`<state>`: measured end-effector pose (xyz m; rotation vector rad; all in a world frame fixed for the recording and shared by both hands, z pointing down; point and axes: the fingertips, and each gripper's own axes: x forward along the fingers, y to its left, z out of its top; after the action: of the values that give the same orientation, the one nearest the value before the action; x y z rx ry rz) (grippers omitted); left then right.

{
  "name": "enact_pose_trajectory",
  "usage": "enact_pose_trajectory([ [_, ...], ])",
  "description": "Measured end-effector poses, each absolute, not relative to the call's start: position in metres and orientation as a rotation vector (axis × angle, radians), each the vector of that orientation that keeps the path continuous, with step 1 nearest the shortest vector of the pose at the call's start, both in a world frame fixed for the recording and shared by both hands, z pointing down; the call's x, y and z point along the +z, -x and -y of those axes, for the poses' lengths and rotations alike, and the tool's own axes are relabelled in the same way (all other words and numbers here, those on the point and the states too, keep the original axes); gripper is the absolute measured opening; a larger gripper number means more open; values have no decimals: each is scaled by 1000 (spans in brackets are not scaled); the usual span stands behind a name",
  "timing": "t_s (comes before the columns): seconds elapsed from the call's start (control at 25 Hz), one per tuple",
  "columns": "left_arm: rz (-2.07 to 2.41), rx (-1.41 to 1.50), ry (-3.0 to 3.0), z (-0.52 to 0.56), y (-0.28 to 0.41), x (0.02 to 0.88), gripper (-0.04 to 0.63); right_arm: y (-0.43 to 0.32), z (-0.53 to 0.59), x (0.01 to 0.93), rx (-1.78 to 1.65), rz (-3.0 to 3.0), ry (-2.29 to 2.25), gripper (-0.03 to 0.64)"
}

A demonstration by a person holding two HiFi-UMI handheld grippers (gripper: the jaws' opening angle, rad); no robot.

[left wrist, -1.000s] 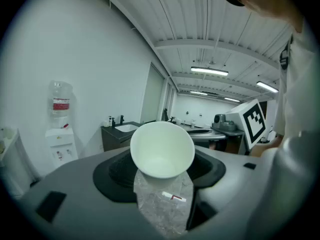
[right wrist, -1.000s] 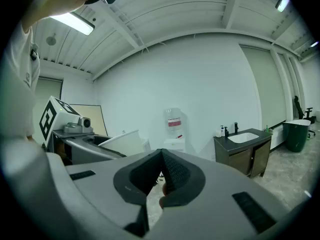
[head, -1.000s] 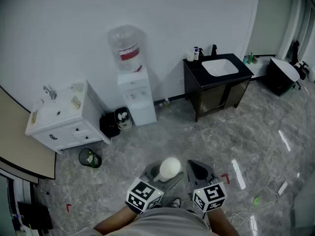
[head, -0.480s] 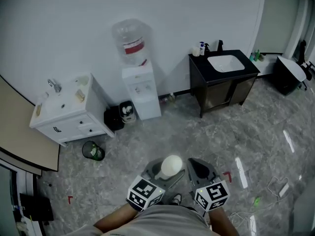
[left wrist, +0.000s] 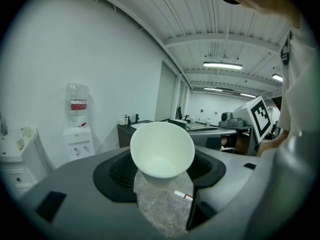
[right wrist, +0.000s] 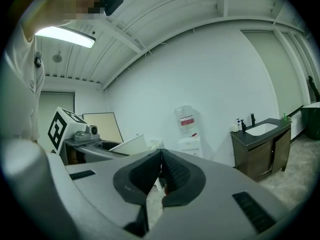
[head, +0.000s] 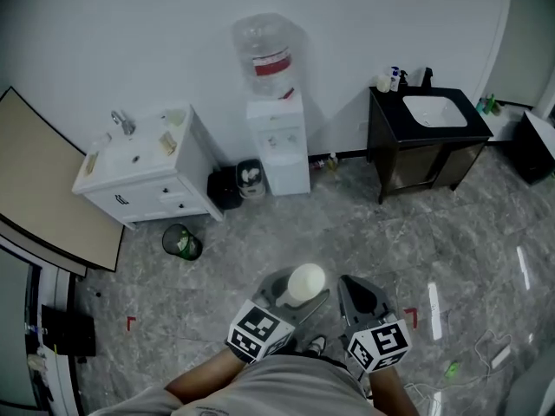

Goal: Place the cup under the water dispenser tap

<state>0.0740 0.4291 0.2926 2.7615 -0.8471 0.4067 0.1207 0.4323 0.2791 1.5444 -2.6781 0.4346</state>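
Two tools show at the bottom of the frame, and only one carries something. At the left stands a white washstand (head: 143, 176); it is not your goal. The water dispenser (head: 279, 146) stands at the upper middle against the wall, well apart from you. Below it, your left tool (head: 290, 291) pinches the cup (head: 305, 282) by its lower part, with the mouth tilted back towards you. To its right, the right tool (head: 357, 295) has its jaws pressed together on nothing. I judge this is the carrying step: walk straight ahead, pinch gently so the thin wall does not crush, and level the cup before the tap.
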Motion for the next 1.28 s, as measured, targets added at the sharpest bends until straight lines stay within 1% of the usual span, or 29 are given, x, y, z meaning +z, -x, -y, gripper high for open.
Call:
enact_pose_trajectory([
  [0.32, 924, 372, -2722, -359, -38, 304, 282, -86, -367, 283, 418, 2686, -1469, 17],
  [0.84, 874, 365, -2780, -168, 42, 318, 282, 3, -181, 280, 391, 2655, -1512, 17],
  [1.08, 875, 373, -2786, -103, 56, 337, 282, 17, -124, 288, 422, 2627, -1532, 17],
  [1.28, 909, 345, -2786, -50, 53, 355, 283, 16, -71, 298, 435, 2640, -1521, 17],
])
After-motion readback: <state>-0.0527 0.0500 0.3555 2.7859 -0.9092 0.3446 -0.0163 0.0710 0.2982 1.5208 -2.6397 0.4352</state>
